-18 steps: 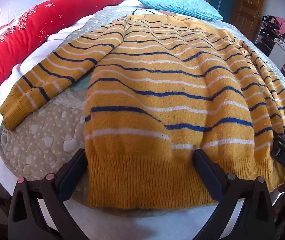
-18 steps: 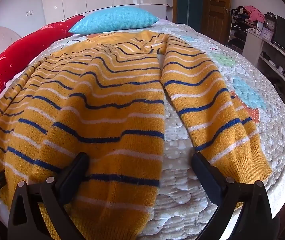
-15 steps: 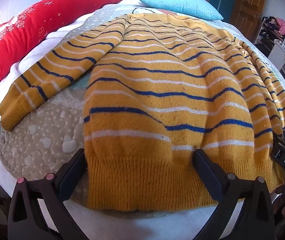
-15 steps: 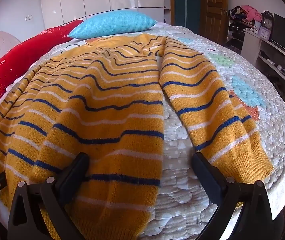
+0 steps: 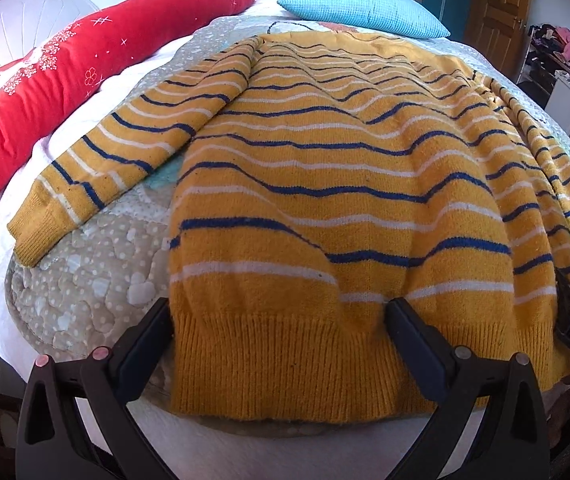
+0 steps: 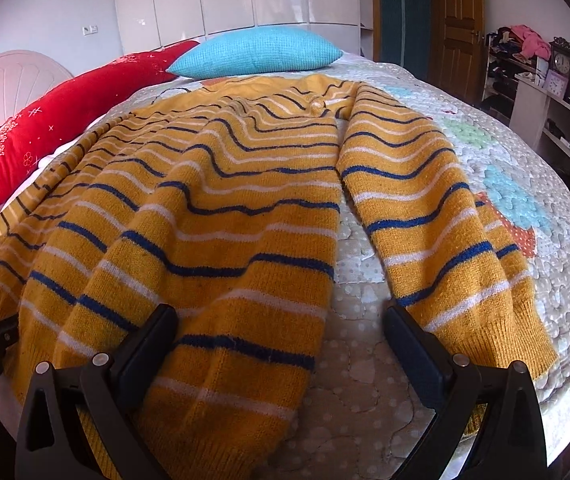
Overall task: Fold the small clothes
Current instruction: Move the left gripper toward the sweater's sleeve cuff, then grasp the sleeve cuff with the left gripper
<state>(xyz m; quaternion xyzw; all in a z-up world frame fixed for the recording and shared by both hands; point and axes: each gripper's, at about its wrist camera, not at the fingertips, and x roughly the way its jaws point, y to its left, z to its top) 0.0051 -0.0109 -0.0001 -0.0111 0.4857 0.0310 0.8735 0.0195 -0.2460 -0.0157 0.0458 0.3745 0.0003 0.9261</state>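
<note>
Sweater (image 5: 325, 200): yellow knit with blue and white stripes, spread flat on the quilted bed (image 6: 365, 360), hem at 6 o'clock, collar toward 12.
Sleeves: left sleeve (image 5: 125, 152) out at 9 o'clock, right sleeve (image 6: 437, 224) at 3 o'clock, both unfolded.
Left tool (image 5: 281, 320): released, wide, straddling the hem, nothing pinched.
Right tool (image 6: 281, 320): released, over the gap between body and right sleeve.
Progress: apparently only laid out; all folds left.

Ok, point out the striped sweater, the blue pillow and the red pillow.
striped sweater (image 5: 325, 208), left wrist view, middle of the body.
blue pillow (image 6: 261, 54), right wrist view, centre of its face.
red pillow (image 5: 77, 76), left wrist view, mid-length.
</note>
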